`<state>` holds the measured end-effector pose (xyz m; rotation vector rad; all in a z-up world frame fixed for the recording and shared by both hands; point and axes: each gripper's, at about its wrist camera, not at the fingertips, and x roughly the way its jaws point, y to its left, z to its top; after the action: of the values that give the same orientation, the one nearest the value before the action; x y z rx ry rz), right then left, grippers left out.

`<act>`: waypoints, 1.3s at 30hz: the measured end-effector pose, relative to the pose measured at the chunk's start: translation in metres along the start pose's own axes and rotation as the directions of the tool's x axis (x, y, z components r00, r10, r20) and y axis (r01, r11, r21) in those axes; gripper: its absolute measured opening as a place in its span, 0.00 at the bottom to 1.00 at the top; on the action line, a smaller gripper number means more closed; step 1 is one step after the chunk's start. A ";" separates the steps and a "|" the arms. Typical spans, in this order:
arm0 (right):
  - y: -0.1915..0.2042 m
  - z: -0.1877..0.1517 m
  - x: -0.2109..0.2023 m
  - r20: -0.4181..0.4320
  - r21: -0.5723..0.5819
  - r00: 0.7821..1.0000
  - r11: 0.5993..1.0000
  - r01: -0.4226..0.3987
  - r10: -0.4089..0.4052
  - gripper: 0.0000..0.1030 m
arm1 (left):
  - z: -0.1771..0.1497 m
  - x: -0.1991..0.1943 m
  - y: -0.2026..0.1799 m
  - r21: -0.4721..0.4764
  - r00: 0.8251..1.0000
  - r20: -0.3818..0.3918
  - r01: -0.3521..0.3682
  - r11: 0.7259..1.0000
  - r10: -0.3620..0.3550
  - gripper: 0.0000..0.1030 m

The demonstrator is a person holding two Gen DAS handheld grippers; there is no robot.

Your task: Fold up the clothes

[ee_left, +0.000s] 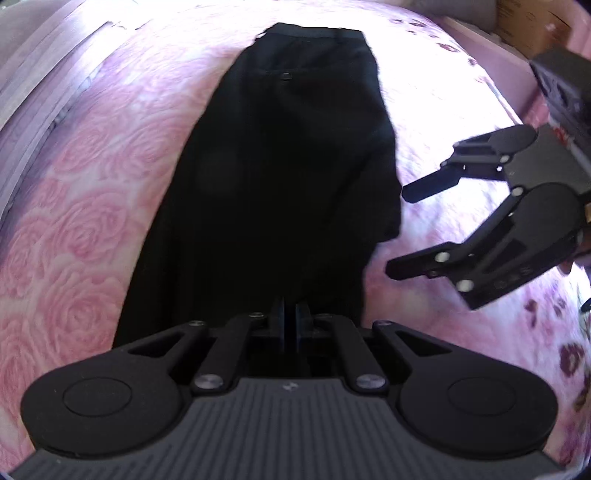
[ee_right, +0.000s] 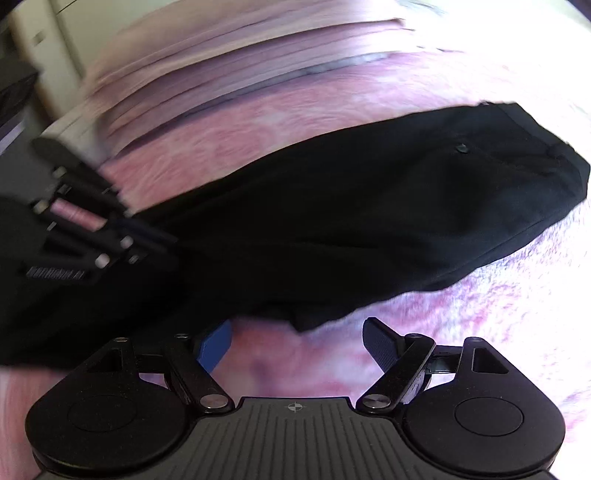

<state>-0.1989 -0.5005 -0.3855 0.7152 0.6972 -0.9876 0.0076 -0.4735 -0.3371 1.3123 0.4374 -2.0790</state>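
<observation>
Black trousers (ee_left: 288, 166) lie stretched lengthwise on a pink rose-patterned bedspread (ee_left: 74, 221), waistband and a back-pocket button at the far end. My left gripper (ee_left: 291, 314) is shut, its fingers pinched together on the near end of the cloth. The right wrist view shows the trousers (ee_right: 369, 221) running from that left gripper (ee_right: 147, 236) across to the right. My right gripper (ee_right: 295, 332) stands open just off the trousers' near edge, with only bedspread (ee_right: 277, 369) between its fingers. From the left wrist it shows as the right gripper (ee_left: 400, 232), beside the cloth's right edge.
Pale wooden boards (ee_left: 29, 92) border the bed on the left, seen again as boards (ee_right: 221, 55) across the top of the right wrist view. A cardboard box (ee_left: 528, 26) sits beyond the bed's far right corner. A cream cabinet (ee_right: 55, 44) stands at the upper left.
</observation>
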 end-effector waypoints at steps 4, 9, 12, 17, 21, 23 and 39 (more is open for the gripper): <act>-0.013 0.008 0.005 0.031 0.079 0.995 0.993 0.090 -0.092 0.79 | 0.000 0.008 -0.005 0.035 0.999 -0.006 -0.043 0.998 0.044 0.07; -0.025 0.012 -0.016 0.055 0.064 0.990 0.990 0.129 -0.133 0.79 | -0.003 0.004 -0.032 0.117 0.993 0.013 -0.118 0.986 0.118 0.29; -0.026 0.011 -0.020 0.036 0.039 0.987 0.987 0.155 -0.156 0.79 | -0.009 -0.006 -0.062 0.209 0.988 0.061 -0.150 0.966 0.140 0.36; -0.018 0.003 -0.027 0.001 -0.031 0.973 0.972 0.232 -0.232 0.79 | -0.018 0.001 -0.111 0.384 0.977 0.132 -0.206 0.900 0.167 0.39; -0.001 -0.008 -0.026 -0.007 -0.165 0.956 0.943 0.288 -0.293 0.79 | -0.016 0.019 -0.114 0.423 0.977 0.120 -0.212 0.881 0.177 0.20; 0.008 -0.013 -0.021 0.006 -0.217 0.957 0.934 0.284 -0.289 0.79 | -0.015 0.019 -0.109 0.405 0.982 0.110 -0.184 0.895 0.152 0.15; -0.022 -0.053 -0.062 -0.120 0.092 0.924 0.923 0.373 -0.362 0.78 | -0.030 0.009 -0.117 0.404 0.993 0.085 -0.109 0.908 0.082 0.22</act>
<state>-0.2523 -0.4364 -0.3721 0.7518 0.8907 -1.3517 -0.0529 -0.3720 -0.3643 1.4557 -0.1013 -2.1971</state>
